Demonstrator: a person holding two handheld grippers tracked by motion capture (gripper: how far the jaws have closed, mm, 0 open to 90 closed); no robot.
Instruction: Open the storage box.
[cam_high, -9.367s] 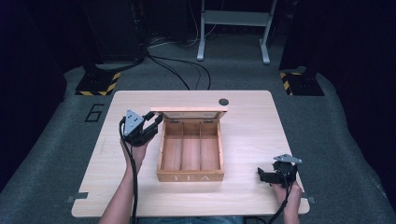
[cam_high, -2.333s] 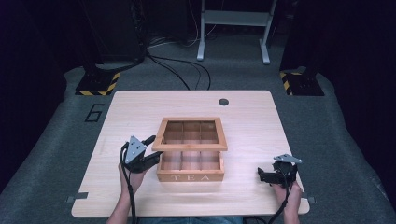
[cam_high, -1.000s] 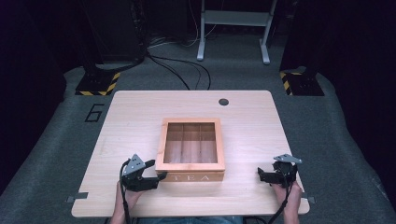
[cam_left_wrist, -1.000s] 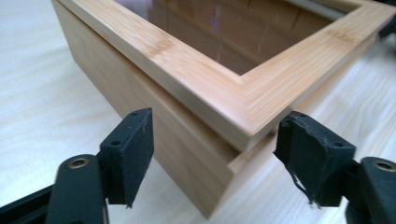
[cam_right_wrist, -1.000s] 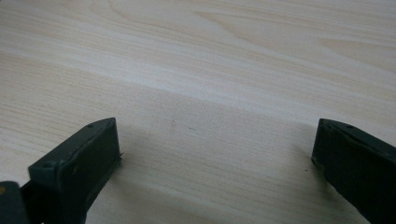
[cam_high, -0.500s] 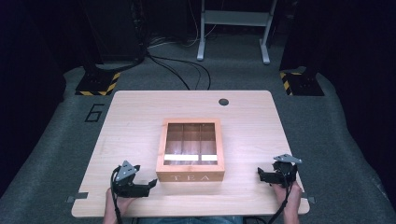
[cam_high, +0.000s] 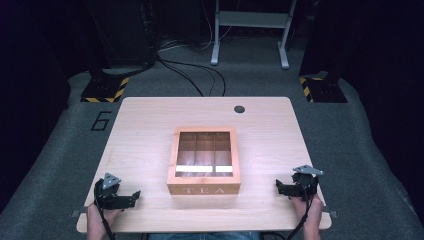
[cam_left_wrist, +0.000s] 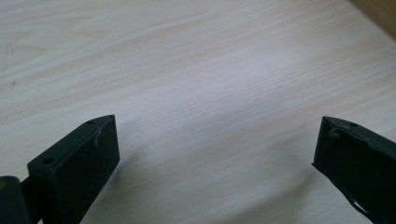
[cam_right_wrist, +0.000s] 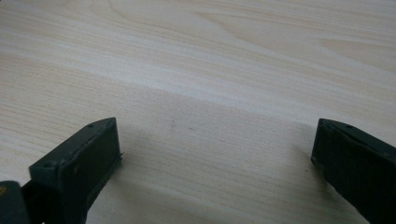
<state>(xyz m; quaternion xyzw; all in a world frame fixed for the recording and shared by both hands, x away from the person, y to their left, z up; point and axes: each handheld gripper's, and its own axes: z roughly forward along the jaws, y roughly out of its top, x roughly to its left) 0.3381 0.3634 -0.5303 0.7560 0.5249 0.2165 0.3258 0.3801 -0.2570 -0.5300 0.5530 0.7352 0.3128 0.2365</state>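
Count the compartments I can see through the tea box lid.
3, side by side under the clear lid of the tea box: left, middle and right. A bright glare band hides their near ends, so contents there cannot be told.

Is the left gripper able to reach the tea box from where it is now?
Probably yes. The left gripper stands open over bare table, beside the closed tea box, and nothing lies between them.

Black left gripper (cam_high: 134, 196), grey three-cornered plate, trailing black cable; matching right gripper (cam_high: 280, 187)
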